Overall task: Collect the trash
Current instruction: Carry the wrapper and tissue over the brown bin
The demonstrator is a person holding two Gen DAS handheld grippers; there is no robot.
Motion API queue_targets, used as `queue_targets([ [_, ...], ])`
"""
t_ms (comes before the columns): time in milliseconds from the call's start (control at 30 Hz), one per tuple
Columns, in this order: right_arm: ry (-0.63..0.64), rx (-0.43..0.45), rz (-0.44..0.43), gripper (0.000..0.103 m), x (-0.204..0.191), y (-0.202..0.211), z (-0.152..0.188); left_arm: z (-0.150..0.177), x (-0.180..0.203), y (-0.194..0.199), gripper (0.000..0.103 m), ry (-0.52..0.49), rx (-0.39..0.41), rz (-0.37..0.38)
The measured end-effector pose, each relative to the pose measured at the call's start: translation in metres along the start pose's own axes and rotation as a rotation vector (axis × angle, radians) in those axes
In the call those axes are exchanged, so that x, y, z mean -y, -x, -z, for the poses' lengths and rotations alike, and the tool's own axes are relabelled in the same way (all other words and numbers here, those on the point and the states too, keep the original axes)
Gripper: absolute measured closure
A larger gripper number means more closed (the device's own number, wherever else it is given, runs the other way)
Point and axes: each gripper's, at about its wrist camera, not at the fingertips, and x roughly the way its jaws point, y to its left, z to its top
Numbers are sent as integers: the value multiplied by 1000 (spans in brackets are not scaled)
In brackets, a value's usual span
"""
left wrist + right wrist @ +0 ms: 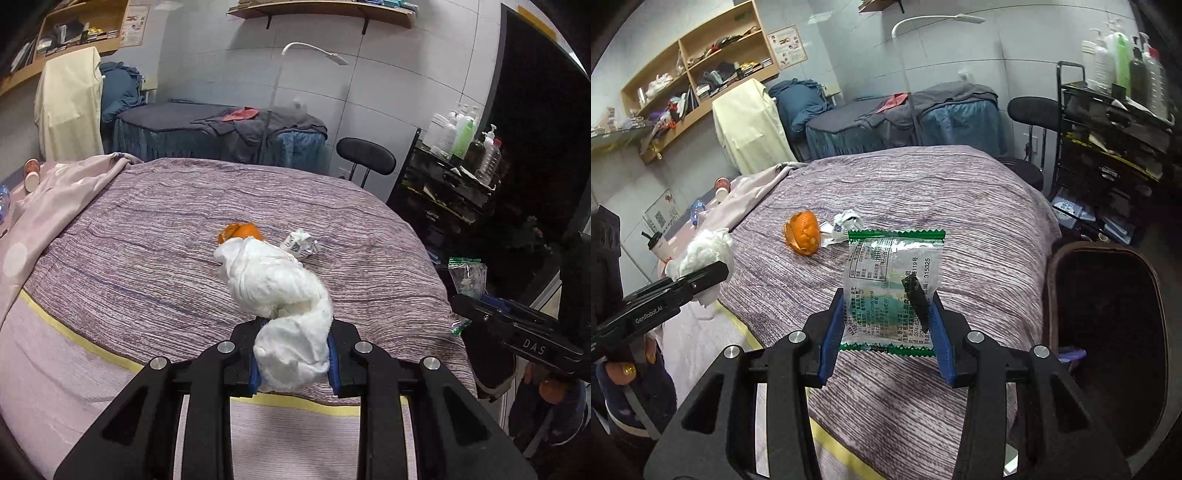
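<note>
Your tissue wad (280, 295) hides most of the orange peel (240, 231) behind it in the left view. The brown bin (1108, 332) is cut off by the right view's edge, its inside too dark to read.

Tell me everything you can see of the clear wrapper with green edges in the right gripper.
The clear wrapper is a flat, empty-looking plastic snack packet with green zigzag-cut seals at top and bottom and printed text on its face. It stands upright, slightly creased, pinched at both side edges by the blue pads of the right gripper, lifted above the striped purple bedspread. Nothing else touches it. The left wrist view shows it beside the bed's right edge.
</note>
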Motion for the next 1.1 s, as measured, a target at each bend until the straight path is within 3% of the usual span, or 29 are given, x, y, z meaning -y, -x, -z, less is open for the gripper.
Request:
queue_targets([
  [667, -180, 117, 123, 60, 93, 67, 30, 3, 98, -25, 77, -83, -43, 222],
  [1100, -285, 150, 248, 60, 148, 97, 54, 3, 156, -51, 77, -168, -88, 312],
])
